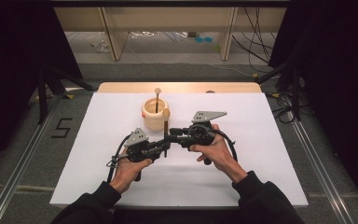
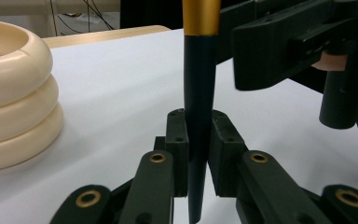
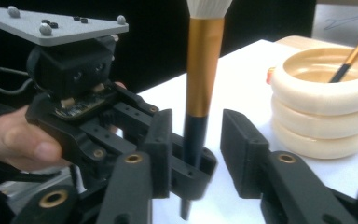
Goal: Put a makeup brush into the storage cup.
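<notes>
This looks like a lab set up for recording — black curtains hang at left and right, and metal rails run along the grey carpeted floor beside the table, which is covered in plain white. Loose cables trail on the far floor by a light wooden frame, and a "5" is taped down at left.

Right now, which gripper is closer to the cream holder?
Right, though only slightly. The right gripper sits just in front of the cream holder, open around the brush. The left gripper is a little nearer the person, clamped on the brush's lower handle.
</notes>
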`<act>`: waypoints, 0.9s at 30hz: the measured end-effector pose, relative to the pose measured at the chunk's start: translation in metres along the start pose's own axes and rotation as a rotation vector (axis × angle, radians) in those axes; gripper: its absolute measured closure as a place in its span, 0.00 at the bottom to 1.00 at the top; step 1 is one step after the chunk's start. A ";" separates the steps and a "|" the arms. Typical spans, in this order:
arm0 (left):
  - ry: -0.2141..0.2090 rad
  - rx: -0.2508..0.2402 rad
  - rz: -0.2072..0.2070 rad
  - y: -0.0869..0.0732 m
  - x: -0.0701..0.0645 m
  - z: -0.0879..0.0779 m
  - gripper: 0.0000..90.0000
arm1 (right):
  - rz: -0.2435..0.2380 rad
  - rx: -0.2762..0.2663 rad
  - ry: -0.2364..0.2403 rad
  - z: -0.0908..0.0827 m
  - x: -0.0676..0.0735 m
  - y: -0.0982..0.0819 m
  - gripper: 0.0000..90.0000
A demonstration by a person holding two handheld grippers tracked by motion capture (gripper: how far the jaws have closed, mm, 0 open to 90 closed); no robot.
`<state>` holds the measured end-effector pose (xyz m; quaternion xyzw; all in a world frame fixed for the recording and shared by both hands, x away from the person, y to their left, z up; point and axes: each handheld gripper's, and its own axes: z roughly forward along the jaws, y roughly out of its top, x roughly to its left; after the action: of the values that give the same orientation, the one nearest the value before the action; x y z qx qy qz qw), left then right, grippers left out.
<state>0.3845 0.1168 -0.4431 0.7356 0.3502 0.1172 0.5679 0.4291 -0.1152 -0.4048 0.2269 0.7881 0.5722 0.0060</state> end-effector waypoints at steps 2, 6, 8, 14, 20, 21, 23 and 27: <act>0.002 -0.007 0.002 0.001 0.001 0.000 0.88 | 0.002 -0.007 -0.011 -0.002 -0.001 0.000 0.64; 0.023 -0.009 0.004 0.003 0.005 -0.004 0.88 | -0.014 -0.001 -0.047 -0.008 -0.001 -0.001 0.55; 0.033 -0.016 0.004 0.004 0.008 -0.005 0.88 | -0.034 0.017 -0.071 -0.010 0.001 -0.001 0.50; 0.052 -0.024 0.011 0.005 0.014 -0.009 0.88 | -0.091 0.078 -0.158 -0.018 0.007 -0.006 0.42; 0.067 -0.030 0.008 0.007 0.017 -0.012 0.88 | -0.077 0.078 -0.194 -0.025 0.008 -0.013 0.38; 0.069 -0.031 0.010 0.007 0.018 -0.012 0.88 | -0.067 0.082 -0.189 -0.027 0.008 -0.014 0.37; 0.081 -0.033 0.005 0.008 0.018 -0.014 0.88 | -0.067 0.085 -0.213 -0.029 0.008 -0.016 0.35; 0.090 -0.040 0.013 0.010 0.022 -0.013 0.88 | -0.061 0.088 -0.225 -0.033 0.008 -0.022 0.33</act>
<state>0.3964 0.1397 -0.4345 0.7203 0.3683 0.1606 0.5654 0.4053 -0.1468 -0.4116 0.2656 0.8134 0.5074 0.1016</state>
